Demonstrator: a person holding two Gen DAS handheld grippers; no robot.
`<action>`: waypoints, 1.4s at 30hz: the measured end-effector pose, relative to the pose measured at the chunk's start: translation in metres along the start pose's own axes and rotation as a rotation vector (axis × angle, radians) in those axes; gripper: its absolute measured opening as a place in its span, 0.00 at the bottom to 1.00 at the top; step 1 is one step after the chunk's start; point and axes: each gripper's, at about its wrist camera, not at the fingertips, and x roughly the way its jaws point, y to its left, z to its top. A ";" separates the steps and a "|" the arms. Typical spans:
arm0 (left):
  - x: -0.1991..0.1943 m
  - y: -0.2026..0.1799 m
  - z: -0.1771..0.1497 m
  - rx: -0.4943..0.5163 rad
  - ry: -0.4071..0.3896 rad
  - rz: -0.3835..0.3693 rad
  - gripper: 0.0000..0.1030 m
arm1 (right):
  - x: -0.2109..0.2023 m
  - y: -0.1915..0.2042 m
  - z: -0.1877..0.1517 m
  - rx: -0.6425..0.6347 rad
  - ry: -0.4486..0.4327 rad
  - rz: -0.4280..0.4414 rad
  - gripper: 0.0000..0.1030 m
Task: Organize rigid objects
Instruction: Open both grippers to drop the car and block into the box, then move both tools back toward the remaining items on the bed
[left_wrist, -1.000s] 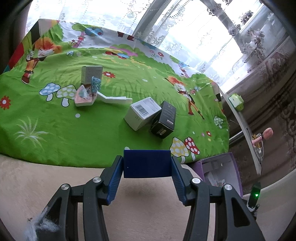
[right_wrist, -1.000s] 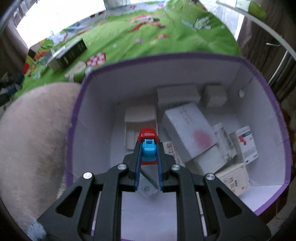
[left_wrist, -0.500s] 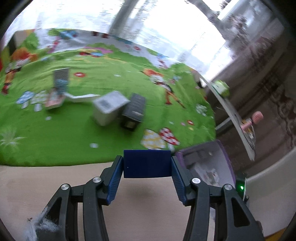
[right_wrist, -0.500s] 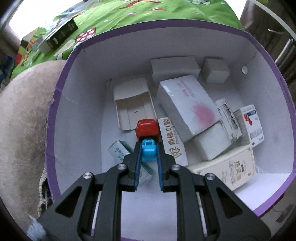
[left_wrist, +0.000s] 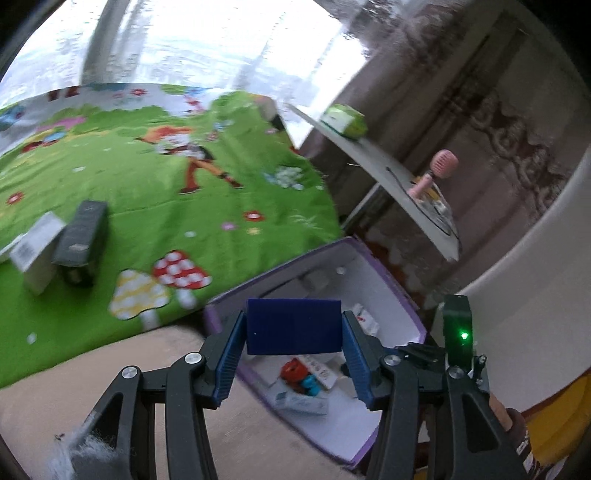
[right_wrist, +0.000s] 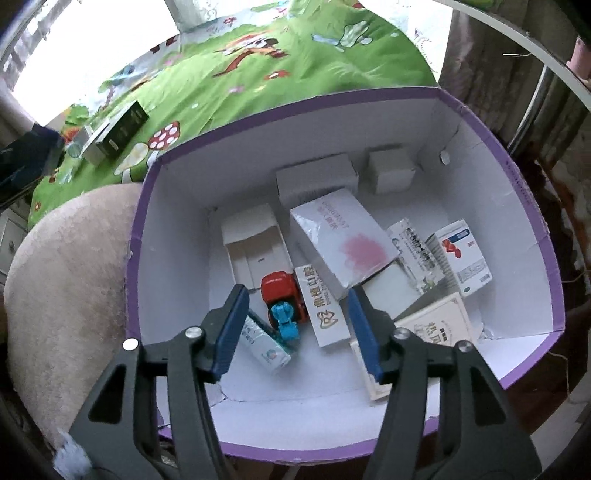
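right gripper (right_wrist: 295, 332) hangs spread wide above the toy truck (right_wrist: 283, 300) lying in the purple box (right_wrist: 532, 206), while left gripper (left_wrist: 293, 354) clamps a blue block (left_wrist: 293, 331), likely next to drop in

Both grippers (left_wrist: 293, 354) (right_wrist: 295, 328): black linkages; silver screws; ribbed blue pads.
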 end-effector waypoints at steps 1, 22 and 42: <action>0.003 -0.002 0.001 0.002 0.008 -0.001 0.62 | -0.001 -0.001 0.001 0.006 -0.003 0.000 0.58; -0.046 0.056 -0.010 -0.135 -0.098 0.083 0.71 | -0.010 0.027 0.013 -0.003 -0.060 0.076 0.58; -0.121 0.165 -0.049 -0.387 -0.192 0.174 0.67 | 0.008 0.143 0.044 -0.154 -0.059 0.216 0.65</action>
